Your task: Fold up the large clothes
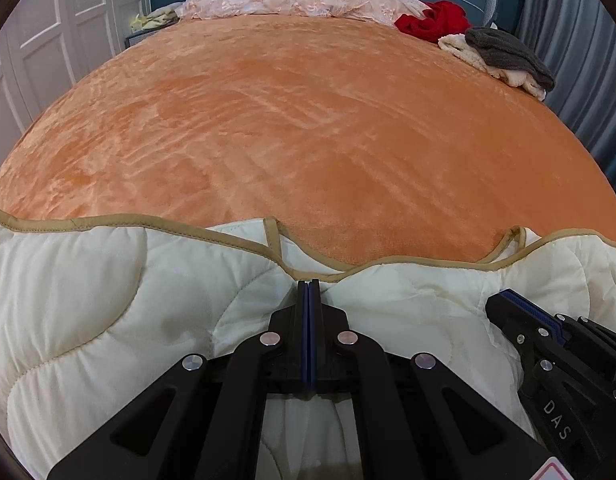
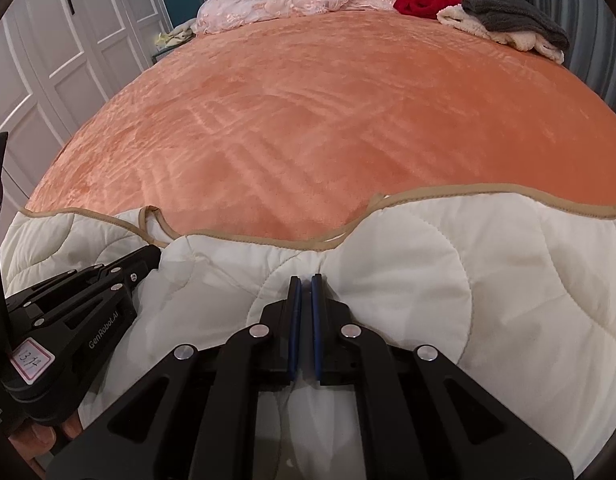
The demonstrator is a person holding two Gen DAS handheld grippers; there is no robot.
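Black fingers [image 1: 309, 286] pinching puffy quilted cream comforter [image 1: 108, 320], plush orange blanket [image 1: 308, 120]

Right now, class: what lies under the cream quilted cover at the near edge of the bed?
Beyond the cream quilted cover, the orange blanket is exposed. It disappears beneath the cover's tan-trimmed edge; whatever lies under the cover is hidden.

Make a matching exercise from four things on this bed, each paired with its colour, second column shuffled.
Things:
1. quilt
2. bedspread
3. crumpled garment
4. towel

Colours:
A. grey
B. cream with a tan edge
C. red
D. orange

Pairs: 1-B, 2-D, 3-C, 4-A
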